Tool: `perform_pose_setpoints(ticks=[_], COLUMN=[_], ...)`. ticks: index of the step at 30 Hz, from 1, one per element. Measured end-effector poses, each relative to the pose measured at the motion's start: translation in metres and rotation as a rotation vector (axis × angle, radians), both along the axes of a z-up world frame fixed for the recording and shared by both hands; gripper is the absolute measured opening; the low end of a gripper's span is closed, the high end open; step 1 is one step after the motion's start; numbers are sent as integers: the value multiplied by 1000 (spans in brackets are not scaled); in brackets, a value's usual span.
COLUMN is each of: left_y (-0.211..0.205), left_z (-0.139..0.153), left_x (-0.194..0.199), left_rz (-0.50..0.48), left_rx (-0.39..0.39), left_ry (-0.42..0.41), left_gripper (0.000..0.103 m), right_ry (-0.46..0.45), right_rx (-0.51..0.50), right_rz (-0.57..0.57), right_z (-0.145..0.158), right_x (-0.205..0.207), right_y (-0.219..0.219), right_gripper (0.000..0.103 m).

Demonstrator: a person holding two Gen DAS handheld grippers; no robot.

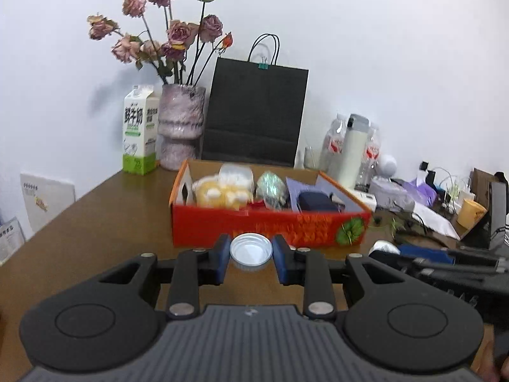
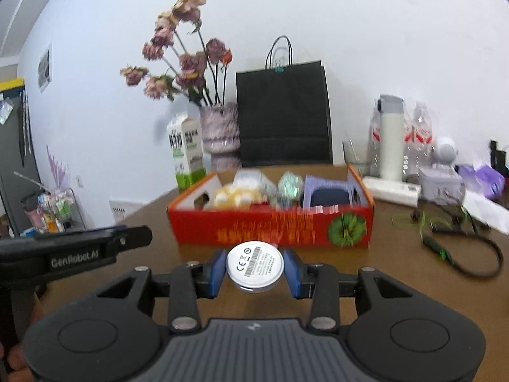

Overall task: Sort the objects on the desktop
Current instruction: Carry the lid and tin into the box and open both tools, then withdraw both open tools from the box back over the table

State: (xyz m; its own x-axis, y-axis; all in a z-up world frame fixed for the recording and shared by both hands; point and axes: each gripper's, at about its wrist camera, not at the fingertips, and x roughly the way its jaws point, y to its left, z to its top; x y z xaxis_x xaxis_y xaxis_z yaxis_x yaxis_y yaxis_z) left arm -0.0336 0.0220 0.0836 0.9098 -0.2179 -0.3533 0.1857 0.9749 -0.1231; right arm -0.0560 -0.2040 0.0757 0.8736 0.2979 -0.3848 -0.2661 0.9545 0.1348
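My left gripper [image 1: 251,254] is shut on a white jar lid [image 1: 251,252], held above the brown table just before a red cardboard box [image 1: 270,227]. My right gripper [image 2: 254,269] is shut on a round white disc with a printed label [image 2: 254,266], also just before the red box [image 2: 270,227]. The box holds a yellow plush item [image 1: 222,192], a shiny wrapped ball [image 1: 270,187], a dark blue case [image 1: 316,203] and purple card. The right gripper shows at the right of the left wrist view [image 1: 445,261]; the left one shows at the left of the right wrist view [image 2: 79,248].
Behind the box stand a milk carton [image 1: 140,133], a vase of dried roses [image 1: 181,127] and a black paper bag [image 1: 254,114]. To the right are bottles [image 1: 350,146], a white roll [image 2: 391,189], purple packets, a yellow cup [image 1: 470,213] and a green-black cable [image 2: 461,248].
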Motion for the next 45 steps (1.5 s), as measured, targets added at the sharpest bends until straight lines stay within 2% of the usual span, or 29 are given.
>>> perform_pose_setpoints(ticks=[5, 7, 12, 15, 18, 19, 20, 21, 22, 25, 29, 37, 38, 40, 41, 43, 45], left_y=[0, 0, 4, 5, 3, 3, 2, 2, 1, -1, -11, -8, -8, -5, -4, -3, -3], left_z=[15, 18, 7, -8, -23, -28, -30, -31, -32, -40, -49, -50, -48, -40, -36, -22, -9], left_x=[72, 107, 189, 222, 246, 250, 251, 251, 252, 256, 252, 244, 244, 237, 232, 214, 191], left_rz=[-31, -27, -9, -63, -75, -92, -115, -128, -132, -163, -166, -194, -190, -197, -202, -201, -149], left_rx=[-21, -12, 5, -11, -2, 3, -2, 0, 9, 14, 88, 83, 65, 24, 19, 40, 67], left_ry=[37, 61, 188, 289, 379, 393, 388, 388, 386, 392, 360, 358, 368, 375, 367, 317, 265], left_gripper=[30, 30, 30, 30, 29, 32, 41, 49, 63, 63, 62, 65, 72, 78, 81, 86, 93], right_ry=[-12, 19, 157, 293, 404, 434, 452, 462, 465, 468, 480, 472, 473, 469, 451, 396, 338], right_rx=[-4, 1, 37, 28, 45, 41, 40, 22, 1, 5, -32, -16, -5, 29, 42, 55, 52], right_rz=[44, 51, 57, 36, 39, 43, 35, 26, 23, 31, 17, -31, -33, -36, -38, -36, -43], right_z=[22, 25, 19, 0, -22, -28, -34, -38, -41, -45, -50, -47, -46, -39, -33, -18, -6], right_x=[64, 99, 187, 235, 268, 275, 280, 283, 285, 282, 275, 262, 262, 257, 252, 235, 213], right_y=[-4, -5, -6, -4, -2, 0, 2, 5, 8, 7, 7, 11, 10, 7, 5, 2, -3], right_gripper=[38, 38, 38, 38, 39, 39, 39, 40, 40, 45, 44, 45, 46, 51, 58, 70, 80])
